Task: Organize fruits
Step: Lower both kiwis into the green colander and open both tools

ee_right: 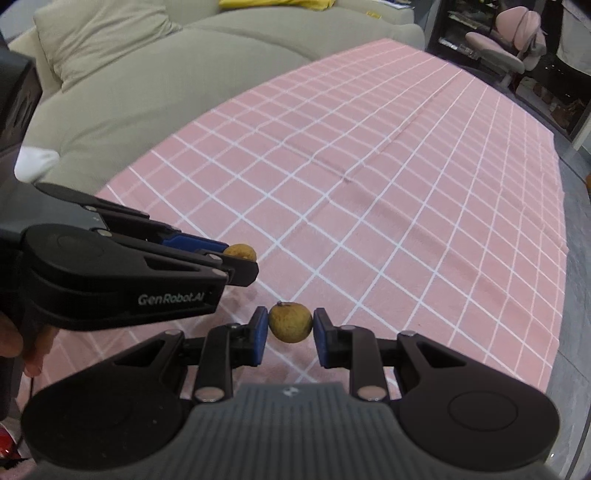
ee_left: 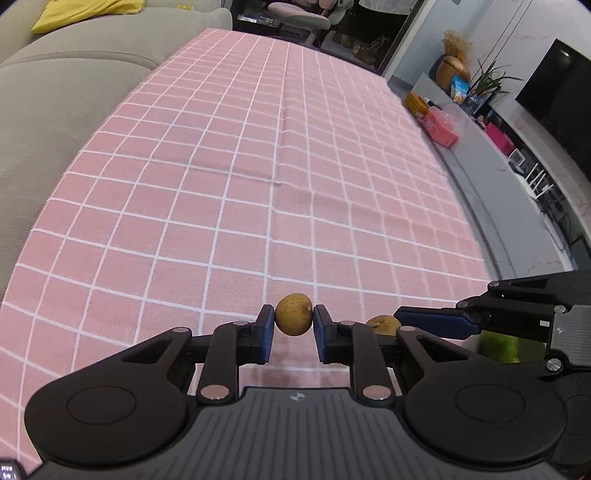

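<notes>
My left gripper (ee_left: 293,319) is shut on a small round brown-yellow fruit (ee_left: 293,314), held above the pink checked tablecloth (ee_left: 258,166). My right gripper (ee_right: 290,325) is shut on a second, similar small fruit (ee_right: 290,322). The two grippers are side by side. In the left wrist view the right gripper (ee_left: 397,323) comes in from the right with its fruit (ee_left: 384,324) partly hidden. In the right wrist view the left gripper (ee_right: 242,258) comes in from the left with its fruit (ee_right: 241,252) at its tips. Something green (ee_left: 498,345) shows behind the right gripper.
A beige sofa (ee_left: 55,110) borders the table on the left, with a yellow cushion (ee_left: 85,14). A grey shelf (ee_left: 491,177) with boxes, plants and a TV runs along the right. A pink chair (ee_right: 513,37) stands beyond the far end.
</notes>
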